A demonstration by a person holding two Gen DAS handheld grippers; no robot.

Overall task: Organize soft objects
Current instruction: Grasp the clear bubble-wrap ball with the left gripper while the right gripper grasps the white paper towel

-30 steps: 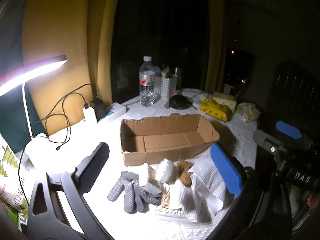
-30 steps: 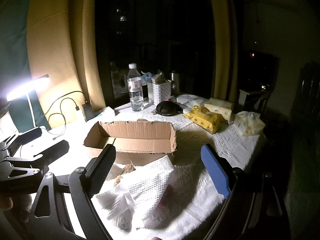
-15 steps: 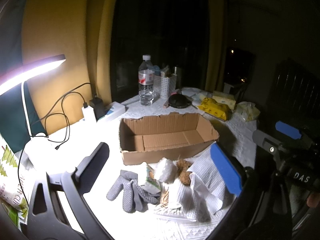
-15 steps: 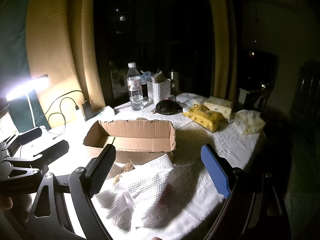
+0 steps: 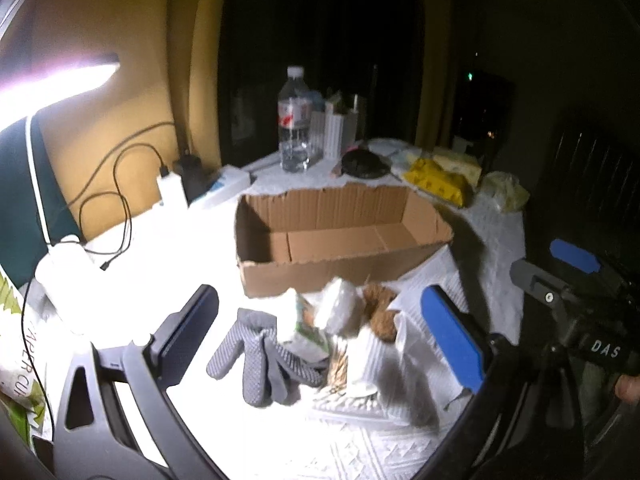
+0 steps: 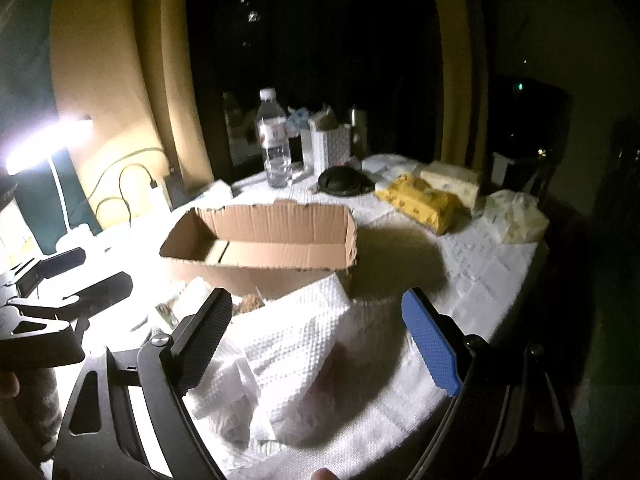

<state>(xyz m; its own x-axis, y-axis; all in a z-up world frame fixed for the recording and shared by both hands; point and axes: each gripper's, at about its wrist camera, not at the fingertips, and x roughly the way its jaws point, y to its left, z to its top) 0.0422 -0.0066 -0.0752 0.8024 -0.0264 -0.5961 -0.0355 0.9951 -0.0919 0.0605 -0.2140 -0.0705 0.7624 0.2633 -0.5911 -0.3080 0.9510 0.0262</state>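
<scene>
An empty cardboard box [image 5: 340, 236] stands mid-table; it also shows in the right wrist view [image 6: 260, 240]. In front of it lies a pile of soft things: a grey dotted glove [image 5: 260, 356], a white bundle [image 5: 340, 308], a brown fuzzy item [image 5: 380, 308] and a white waffle towel [image 5: 404, 344], also seen from the right wrist [image 6: 288, 352]. My left gripper [image 5: 320, 340] is open and empty above the pile. My right gripper [image 6: 320, 336] is open and empty over the towel. The right gripper body [image 5: 576, 312] shows at the right of the left wrist view.
A bright desk lamp [image 5: 56, 84] and cables [image 5: 120, 200] are on the left. A water bottle [image 5: 294, 120], white holder [image 5: 340, 128], black round object [image 5: 364, 162], yellow packs [image 5: 436, 180] and a plastic bag [image 6: 516, 216] stand behind the box.
Both grippers have moved slightly forward and down toward the pile; the views are a bit blurred. Nothing on the table has moved.
</scene>
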